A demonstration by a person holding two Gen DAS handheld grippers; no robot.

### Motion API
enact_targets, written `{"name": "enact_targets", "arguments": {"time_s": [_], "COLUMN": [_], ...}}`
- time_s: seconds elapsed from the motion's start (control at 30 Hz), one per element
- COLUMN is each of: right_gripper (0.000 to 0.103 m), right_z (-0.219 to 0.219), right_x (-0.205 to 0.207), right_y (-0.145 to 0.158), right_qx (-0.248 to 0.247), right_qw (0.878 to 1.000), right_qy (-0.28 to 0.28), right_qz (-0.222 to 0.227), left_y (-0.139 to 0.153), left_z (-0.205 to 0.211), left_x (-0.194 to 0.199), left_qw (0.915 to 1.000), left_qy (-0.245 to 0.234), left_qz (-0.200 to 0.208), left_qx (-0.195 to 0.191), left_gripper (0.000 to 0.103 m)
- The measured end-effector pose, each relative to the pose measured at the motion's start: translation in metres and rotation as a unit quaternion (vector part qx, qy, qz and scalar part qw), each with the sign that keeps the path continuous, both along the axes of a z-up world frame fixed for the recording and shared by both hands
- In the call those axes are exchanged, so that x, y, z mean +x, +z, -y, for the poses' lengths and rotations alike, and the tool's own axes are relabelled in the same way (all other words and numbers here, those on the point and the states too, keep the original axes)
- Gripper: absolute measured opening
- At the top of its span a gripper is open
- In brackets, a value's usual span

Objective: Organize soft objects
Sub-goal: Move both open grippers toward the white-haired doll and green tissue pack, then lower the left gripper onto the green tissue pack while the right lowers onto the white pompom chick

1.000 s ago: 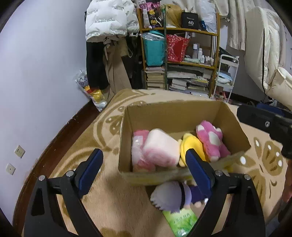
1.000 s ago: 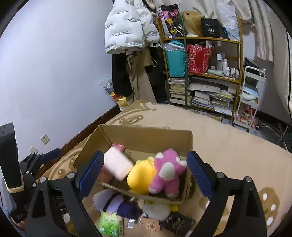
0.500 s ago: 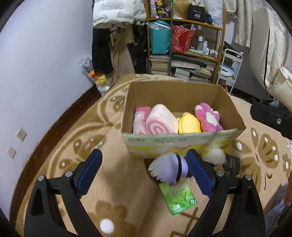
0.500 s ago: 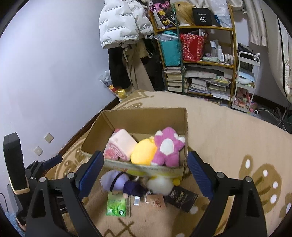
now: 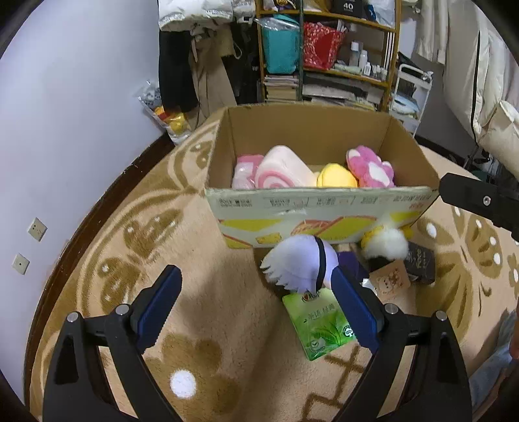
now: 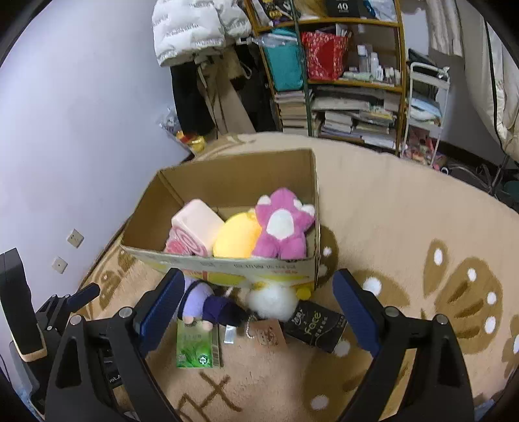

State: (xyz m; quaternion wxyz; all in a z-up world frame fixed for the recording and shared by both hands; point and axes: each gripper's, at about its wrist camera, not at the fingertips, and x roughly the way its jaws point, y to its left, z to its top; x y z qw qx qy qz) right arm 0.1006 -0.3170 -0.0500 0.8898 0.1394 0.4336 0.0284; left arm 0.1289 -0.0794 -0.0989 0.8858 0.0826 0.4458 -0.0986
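Note:
An open cardboard box [image 5: 311,207] [image 6: 227,181] stands on the rug. It holds a pink swirl roll cushion [image 5: 282,168] [image 6: 194,227], a yellow plush [image 5: 335,177] [image 6: 238,238] and a pink-and-white paw plush [image 5: 369,167] [image 6: 282,224]. In front of the box lie a lilac-haired doll [image 5: 301,263] [image 6: 207,303] and a white fluffy plush [image 5: 387,243] [image 6: 271,300]. My left gripper [image 5: 256,311] is open and empty, above the rug just short of the doll. My right gripper [image 6: 258,311] is open and empty, above the floor items.
A green tea packet [image 5: 319,324] [image 6: 194,345], a black "Face" box [image 5: 421,263] [image 6: 316,324] and a small bear card [image 6: 267,334] lie by the toys. Shelves with books [image 6: 343,81] and hanging coats [image 6: 198,29] stand behind. The wall [image 5: 65,97] is to the left.
Both grippers have pulled back and up from the box, so more rug and the floor items show. Both stay open. The toys have not moved.

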Motion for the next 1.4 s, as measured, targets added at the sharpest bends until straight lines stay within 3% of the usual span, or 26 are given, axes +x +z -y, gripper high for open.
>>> {"name": "enact_targets", "arguments": {"time_s": [0.27, 0.63, 1.4], "right_gripper": [0.097, 0.097, 0.097], "right_z": [-0.002, -0.006, -0.013], "right_x": [0.008, 0.014, 0.031], "right_y": [-0.021, -0.041, -0.071], "right_qx": [0.001, 0.001, 0.004], "right_qw": [0.999, 0.998, 0.995], "right_qy": [-0.004, -0.009, -0.007], "right_qz": [-0.033, -0.061, -0.097], "left_y": [-0.015, -0.027, -0.058], "left_z": [0.007, 0.011, 0.022], "left_x": [0.003, 0.009, 0.023], "left_qw": [0.9995, 0.9987, 0.995], "left_qy": [-0.01, -0.013, -0.023], "left_qz": [-0.017, -0.05, -0.095], "left_qx": [0.026, 0.006, 0.021], "left_gripper": [0.092, 0.092, 0.092]}}
